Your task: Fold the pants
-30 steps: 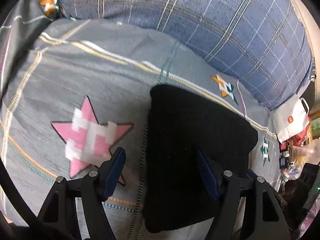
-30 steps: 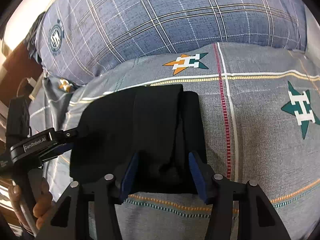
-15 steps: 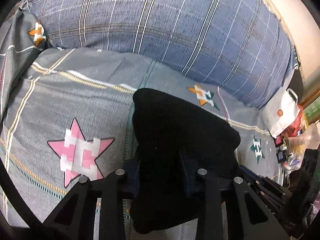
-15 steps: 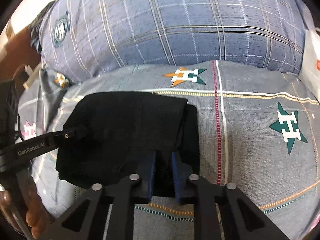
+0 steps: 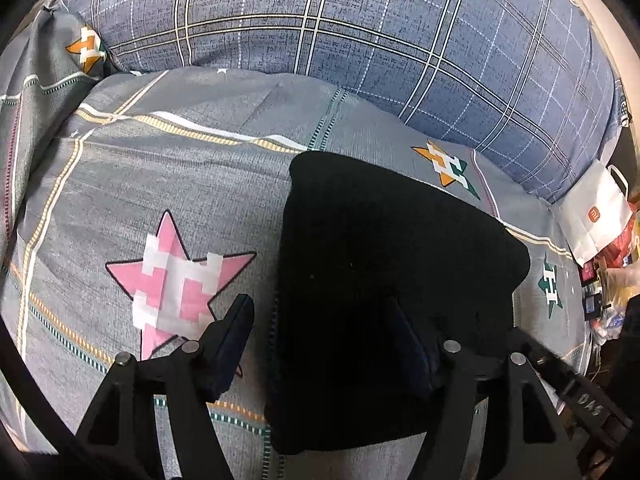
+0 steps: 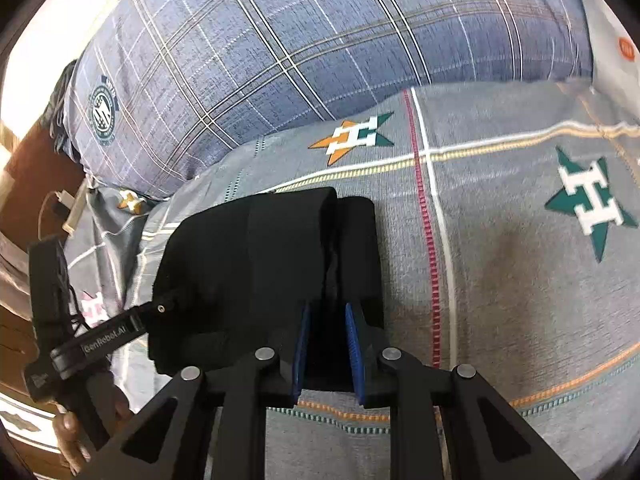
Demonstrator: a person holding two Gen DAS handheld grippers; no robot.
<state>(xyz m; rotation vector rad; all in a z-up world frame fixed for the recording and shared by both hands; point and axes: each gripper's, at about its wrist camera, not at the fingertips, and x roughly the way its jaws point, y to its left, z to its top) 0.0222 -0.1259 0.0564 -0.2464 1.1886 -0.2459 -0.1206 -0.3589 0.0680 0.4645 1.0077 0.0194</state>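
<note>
Black pants [image 5: 380, 280] [image 6: 260, 272] lie folded into a compact rectangle on the grey star-print bedsheet [image 5: 160, 180]. My left gripper [image 5: 320, 304] is open and its jaws are opening. They straddle the pants' left edge, one finger over the sheet by the pink star [image 5: 176, 280] and the other over the fabric, with neither pad pressing on it. My right gripper [image 6: 326, 308] sits at the pants' near right edge. Its jaws stand a narrow gap apart and are opening, with black fabric between the blue pads [image 6: 301, 344]. The left gripper's body [image 6: 112, 336] shows at the pants' left side.
A large blue plaid pillow [image 5: 360, 40] [image 6: 280, 60] lies across the back of the bed. A white paper bag [image 5: 596, 216] and cluttered items [image 5: 612, 280] stand off the bed's right end. A person's hand [image 6: 68, 428] holds the left gripper. A cable and plug [image 6: 68, 208] lie at the left.
Both grippers closed on the pants half a second ago. The left has since spread wide again; the right has widened only slightly. The pants stay folded in place.
</note>
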